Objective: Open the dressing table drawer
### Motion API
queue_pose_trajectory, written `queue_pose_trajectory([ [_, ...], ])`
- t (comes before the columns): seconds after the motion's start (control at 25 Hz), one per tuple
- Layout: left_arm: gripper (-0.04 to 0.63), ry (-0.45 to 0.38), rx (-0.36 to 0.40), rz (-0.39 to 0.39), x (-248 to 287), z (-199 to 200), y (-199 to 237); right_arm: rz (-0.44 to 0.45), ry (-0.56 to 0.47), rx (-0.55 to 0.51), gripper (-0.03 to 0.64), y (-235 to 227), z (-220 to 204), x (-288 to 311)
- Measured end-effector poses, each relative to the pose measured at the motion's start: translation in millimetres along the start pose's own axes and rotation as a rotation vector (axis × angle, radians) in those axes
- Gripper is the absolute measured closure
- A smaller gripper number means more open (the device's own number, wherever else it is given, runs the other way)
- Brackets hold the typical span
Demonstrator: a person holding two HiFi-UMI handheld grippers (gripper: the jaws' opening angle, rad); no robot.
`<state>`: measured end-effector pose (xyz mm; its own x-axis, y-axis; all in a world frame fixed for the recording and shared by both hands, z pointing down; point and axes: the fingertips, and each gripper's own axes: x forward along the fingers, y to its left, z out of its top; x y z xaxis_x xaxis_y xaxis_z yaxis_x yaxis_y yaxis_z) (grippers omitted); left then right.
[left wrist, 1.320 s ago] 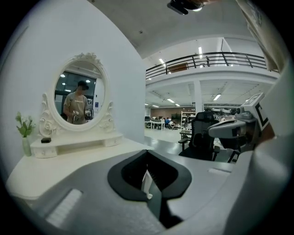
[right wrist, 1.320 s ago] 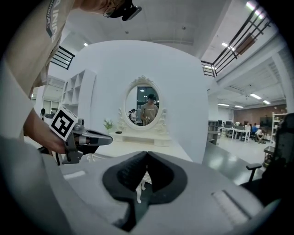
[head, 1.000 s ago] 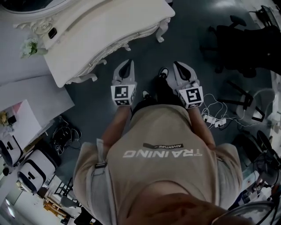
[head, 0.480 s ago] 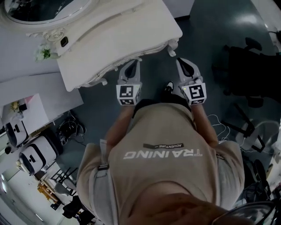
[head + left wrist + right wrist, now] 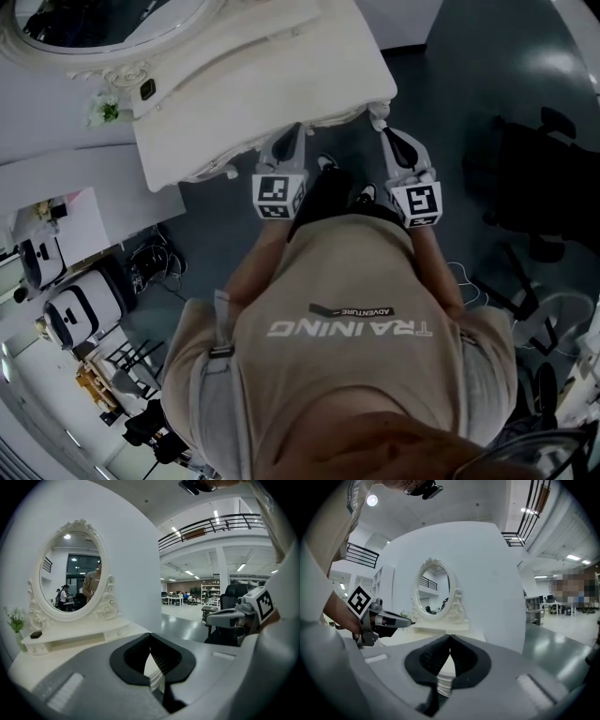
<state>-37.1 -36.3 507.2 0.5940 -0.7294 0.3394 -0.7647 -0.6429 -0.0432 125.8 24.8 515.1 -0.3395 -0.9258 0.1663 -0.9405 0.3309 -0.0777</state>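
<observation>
**Drawer untouched, both tools shut**

Dark grey floor (image 5: 469, 56) is surrounding a white bench (image 5: 281, 66) with an oval mirror (image 5: 70, 569) standing at its back edge. At the bench's front edge a person is holding the left tool (image 5: 291, 136) and the right tool (image 5: 389, 139) out toward it, the right one beside the front right corner. Both tools are showing their jaws pressed together with nothing between them. The drawer is sitting somewhere under that front edge, hidden from above. Nothing is jutting out, so it is probably still closed. Finding the handle, gripping it and pulling are all still waiting.
</observation>
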Motion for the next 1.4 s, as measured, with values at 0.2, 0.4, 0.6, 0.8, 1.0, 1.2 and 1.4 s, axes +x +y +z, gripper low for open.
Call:
queue_pose_trajectory([
  [0.2, 0.588, -0.002, -0.015, -0.008, 19.1, -1.4, 1.8, 0.012, 0.020, -0.026, 0.614, -9.5, -1.1, 8.2],
  [0.4, 0.588, 0.014, -0.027, -0.027, 51.3, -7.7, 10.3, -0.013, 0.043, -0.039, 0.614, -30.1, 1.2, 21.6],
  [0.6, 0.588, 0.005, -0.051, -0.022, 77.2, -4.2, 28.2, -0.035, 0.064, -0.044, 0.614, -45.3, 0.5, 41.7],
  [0.8, 0.588, 0.006, -0.059, -0.016, 92.4, 2.8, 57.4, -0.022, 0.071, -0.060, 0.614, -47.0, 10.1, 78.2],
  [1.0, 0.588, 0.014, -0.072, -0.027, 109.2, 4.9, 98.7, 0.006, 0.062, -0.095, 0.614, -36.2, 36.8, 132.7],
  [1.2, 0.588, 0.038, -0.103, -0.036, 141.0, -6.0, 134.3, -0.009, 0.086, -0.121, 0.614, -41.3, 41.6, 175.3],
  [1.4, 0.588, 0.022, -0.116, -0.042, 169.9, -7.5, 153.7, -0.026, 0.112, -0.122, 0.614, -46.2, 35.0, 202.5],
])
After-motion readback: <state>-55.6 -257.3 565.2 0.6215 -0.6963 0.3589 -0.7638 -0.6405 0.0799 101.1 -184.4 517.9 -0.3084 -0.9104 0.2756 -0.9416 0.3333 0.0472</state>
